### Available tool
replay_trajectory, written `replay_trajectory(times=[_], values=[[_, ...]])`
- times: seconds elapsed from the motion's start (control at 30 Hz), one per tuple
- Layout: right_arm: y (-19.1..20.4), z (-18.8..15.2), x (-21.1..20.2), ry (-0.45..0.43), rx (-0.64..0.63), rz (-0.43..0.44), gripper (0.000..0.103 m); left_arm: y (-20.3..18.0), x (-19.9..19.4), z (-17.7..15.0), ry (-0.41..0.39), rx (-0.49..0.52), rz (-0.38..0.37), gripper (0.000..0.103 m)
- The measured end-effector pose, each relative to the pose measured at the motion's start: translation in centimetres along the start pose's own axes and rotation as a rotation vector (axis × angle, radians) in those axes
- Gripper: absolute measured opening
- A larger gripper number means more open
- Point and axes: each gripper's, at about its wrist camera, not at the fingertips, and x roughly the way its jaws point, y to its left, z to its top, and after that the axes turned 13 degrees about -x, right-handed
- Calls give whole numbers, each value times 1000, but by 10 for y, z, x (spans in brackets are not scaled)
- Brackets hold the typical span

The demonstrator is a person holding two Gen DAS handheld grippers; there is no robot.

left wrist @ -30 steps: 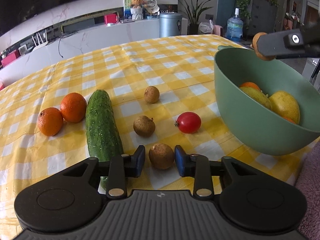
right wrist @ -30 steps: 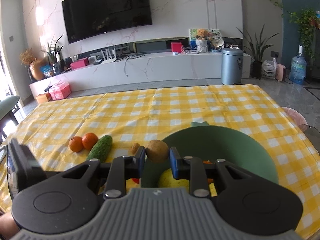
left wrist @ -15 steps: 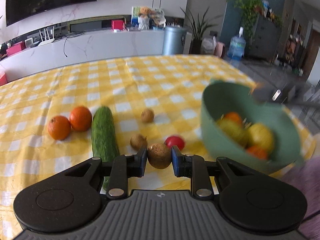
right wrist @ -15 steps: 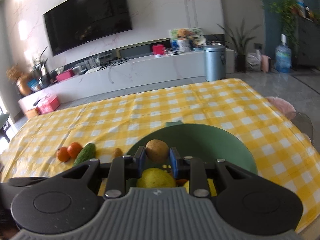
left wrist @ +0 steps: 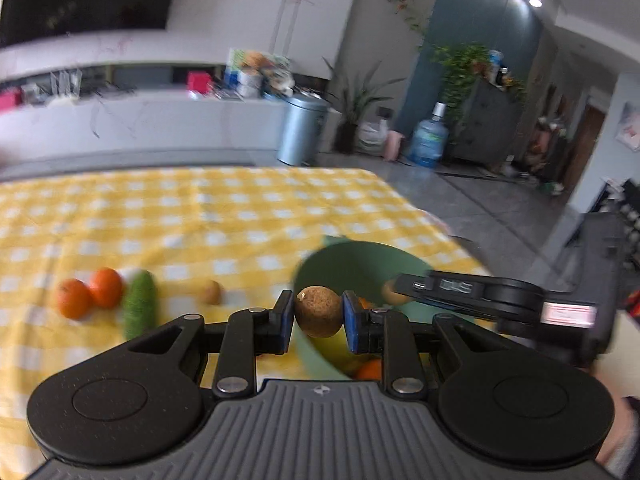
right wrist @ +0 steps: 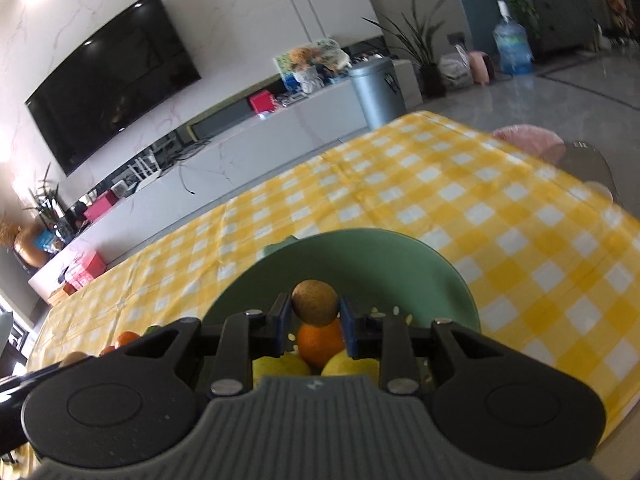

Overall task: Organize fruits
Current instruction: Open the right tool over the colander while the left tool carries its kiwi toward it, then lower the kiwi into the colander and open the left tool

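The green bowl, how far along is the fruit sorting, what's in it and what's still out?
Done: the green bowl already holds an orange and yellow fruits. In hand: each gripper is shut on a small brown fruit, the right gripper over the bowl, the left gripper near its rim. Left: two oranges, a cucumber and another brown fruit on the tablecloth.

I count two grippers, my left gripper and my right gripper, and each one grips one small brown fruit: one in the left, one in the right. One more brown fruit lies on the tablecloth. There are two oranges side by side and one cucumber. One green bowl holds one orange and two yellow fruits that I can see.
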Motion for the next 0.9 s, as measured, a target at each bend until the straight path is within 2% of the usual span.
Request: replay_trajectory(times=[0.07,0.2,0.33,0.37,0.4,0.43,0.5,0.6,0.77,0.9], values=[[-3,1,3,-1,23,-5,24,-1,6,-1,23,-20,-18,28],[-6,2,8,4,42,-20,24,-5,12,-3,37,-27,1,28],[-11,1,-1,-40,71,-14,24,-5,11,-4,38,-36,-6,28],[-12,1,-2,-45,78,-9,29,-4,8,-5,40,-41,-11,28],[-11,1,-2,-50,76,-5,43,-4,7,-5,42,-46,-19,28],[-9,0,-4,-55,67,-7,50,-5,6,-5,47,-52,-31,28],[-3,1,-9,-79,38,-18,71,-6,7,-5,62,-64,-61,28],[1,2,-22,-142,10,-36,93,-10,12,-9,106,-93,-115,28],[-7,0,-51,-262,36,-41,97,-25,32,-21,161,-112,-180,28],[-18,-2,-55,-279,88,-26,97,-32,50,-30,212,-115,-218,28]])
